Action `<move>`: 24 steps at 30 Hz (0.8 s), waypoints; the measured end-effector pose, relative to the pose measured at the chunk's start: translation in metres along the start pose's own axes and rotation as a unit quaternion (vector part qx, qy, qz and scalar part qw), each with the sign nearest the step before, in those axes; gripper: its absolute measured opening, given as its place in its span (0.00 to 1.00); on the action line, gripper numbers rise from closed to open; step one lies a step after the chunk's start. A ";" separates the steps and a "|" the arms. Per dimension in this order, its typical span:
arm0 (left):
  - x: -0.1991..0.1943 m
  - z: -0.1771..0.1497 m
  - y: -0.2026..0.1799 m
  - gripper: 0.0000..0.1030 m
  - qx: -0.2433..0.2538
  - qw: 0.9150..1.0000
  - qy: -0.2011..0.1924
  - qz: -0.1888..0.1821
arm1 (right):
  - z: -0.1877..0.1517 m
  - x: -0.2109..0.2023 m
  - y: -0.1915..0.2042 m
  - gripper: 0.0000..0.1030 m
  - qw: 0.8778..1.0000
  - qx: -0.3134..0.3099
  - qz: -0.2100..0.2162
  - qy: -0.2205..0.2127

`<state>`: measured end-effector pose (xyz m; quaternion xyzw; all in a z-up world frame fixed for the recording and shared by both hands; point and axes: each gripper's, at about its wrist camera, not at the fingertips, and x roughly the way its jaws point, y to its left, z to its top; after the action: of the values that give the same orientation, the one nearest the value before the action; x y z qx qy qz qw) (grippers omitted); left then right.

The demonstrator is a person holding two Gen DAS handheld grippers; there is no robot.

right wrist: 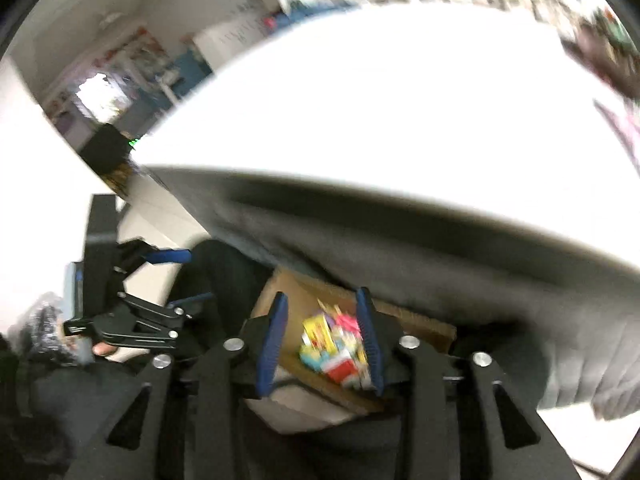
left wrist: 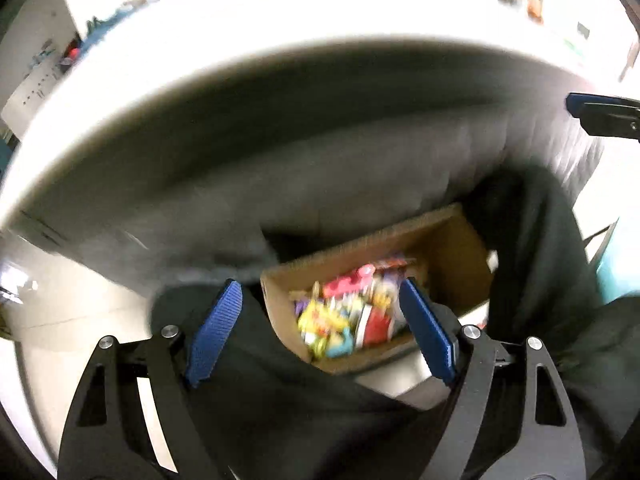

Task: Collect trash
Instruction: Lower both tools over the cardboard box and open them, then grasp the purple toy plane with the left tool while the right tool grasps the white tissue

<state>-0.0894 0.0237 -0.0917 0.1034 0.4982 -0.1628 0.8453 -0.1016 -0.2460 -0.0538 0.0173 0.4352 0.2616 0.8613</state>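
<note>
Both empty: left hand-held gripper (left wrist: 320, 300) wide, right hand-held gripper (right wrist: 322, 312) narrower, above cardboard box (left wrist: 452, 252) of wrappers (left wrist: 348, 316).

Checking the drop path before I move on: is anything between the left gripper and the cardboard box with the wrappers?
Nothing visible blocks it. The left gripper is open and empty, aimed at the open-topped cardboard box holding colorful wrappers, below the white table's edge.
</note>
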 end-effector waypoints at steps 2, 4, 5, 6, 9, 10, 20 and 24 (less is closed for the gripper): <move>-0.031 0.015 0.007 0.83 -0.016 0.999 -0.044 0.007 | 0.040 -0.011 0.004 0.54 0.999 -0.033 -0.009 -0.027; -0.059 0.043 0.022 0.87 -0.033 0.995 -0.096 0.017 | 0.085 -0.004 0.004 0.54 0.997 -0.066 -0.026 -0.044; -0.068 0.055 0.028 0.87 -0.041 0.993 -0.112 0.023 | 0.112 0.007 0.001 0.54 0.995 -0.074 -0.036 -0.053; -0.075 0.071 0.038 0.87 -0.048 0.990 -0.130 0.029 | 0.137 0.020 -0.003 0.54 0.995 -0.071 -0.045 -0.060; -0.072 0.107 0.061 0.87 -0.074 0.983 -0.156 0.063 | 0.210 0.077 -0.022 0.58 0.996 -0.023 -0.059 -0.066; -0.069 0.114 0.066 0.88 -0.081 0.982 -0.159 0.068 | 0.237 0.107 -0.029 0.58 0.996 0.008 -0.060 -0.061; -0.020 0.183 0.141 0.88 -0.147 0.979 -0.122 0.077 | 0.320 0.252 -0.024 0.42 0.988 0.002 -0.156 -0.007; 0.010 0.233 0.153 0.87 -0.108 0.986 -0.114 0.062 | 0.297 0.221 -0.032 0.37 0.988 -0.033 -0.151 -0.010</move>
<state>0.1618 0.0853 0.0144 0.0231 0.4055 -0.0659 0.9114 0.2453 -0.1119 -0.0415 -0.0749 0.4155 0.1425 0.8952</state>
